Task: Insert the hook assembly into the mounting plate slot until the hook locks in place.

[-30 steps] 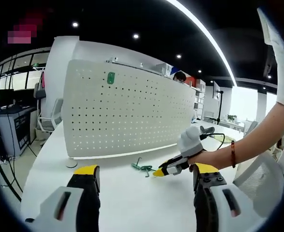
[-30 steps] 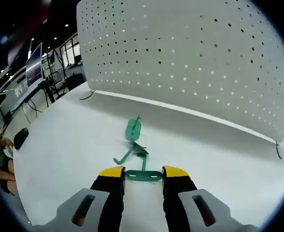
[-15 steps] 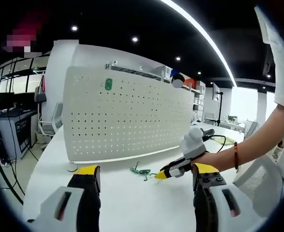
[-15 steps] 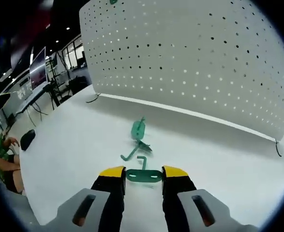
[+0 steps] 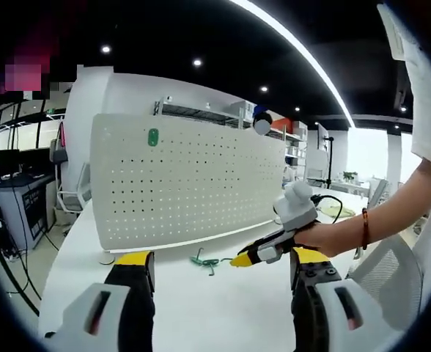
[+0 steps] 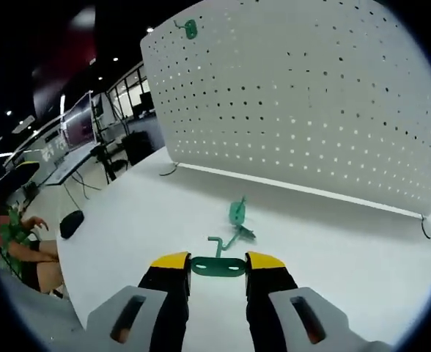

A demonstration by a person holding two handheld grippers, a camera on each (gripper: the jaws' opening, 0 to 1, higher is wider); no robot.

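White table (image 6: 127, 220); office chair (image 5: 72, 192) behind; ceiling light strip (image 5: 289, 37); seated person (image 6: 17, 235).

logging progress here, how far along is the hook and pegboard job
Done: one green plate already hangs high on the pegboard. In hand: the right gripper is shut on a green hook piece. Left: mounting it; more green parts lie on the table. The left gripper is open.

Both views look low across the white table (image 5: 223, 308) toward the shared pegboard (image 6: 311, 103); the right gripper view sits nearer.
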